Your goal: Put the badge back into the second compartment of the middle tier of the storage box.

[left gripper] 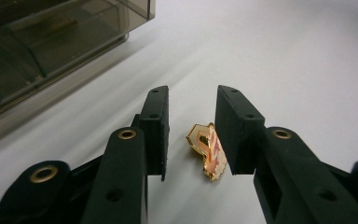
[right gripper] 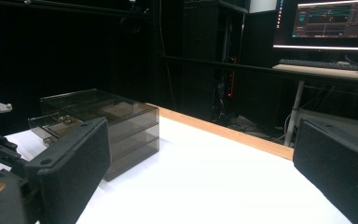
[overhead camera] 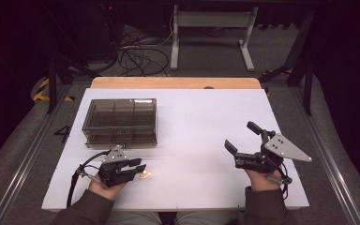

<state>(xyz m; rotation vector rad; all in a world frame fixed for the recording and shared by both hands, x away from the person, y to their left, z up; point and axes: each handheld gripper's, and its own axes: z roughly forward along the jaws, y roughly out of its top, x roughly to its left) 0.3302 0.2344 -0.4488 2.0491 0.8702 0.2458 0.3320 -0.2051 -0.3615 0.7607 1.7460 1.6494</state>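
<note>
Gold-and-pink pin [left gripper: 208, 150], smoky-grey drawer box [overhead camera: 120, 122]

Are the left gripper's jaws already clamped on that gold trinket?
No: the left gripper has a gap between its left pad and the gold trinket.

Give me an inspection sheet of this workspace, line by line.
Surface: white table with a wooden strip along its far edge.
Job's things: small gold and pink trinket lying on the table; smoked drawer box at far left, one drawer a little way out in the right gripper view.
Clutter: nothing seen.
Grippers: left gripper low over the table, jaws either side of the trinket, one jaw against it or nearly, a gap at the other; right gripper wide open, holding nothing.
Cables: black cable trailing from the left gripper; a tangle on the floor beyond the table.
Surroundings: dark room, white stand, lit monitor on a desk.
</note>
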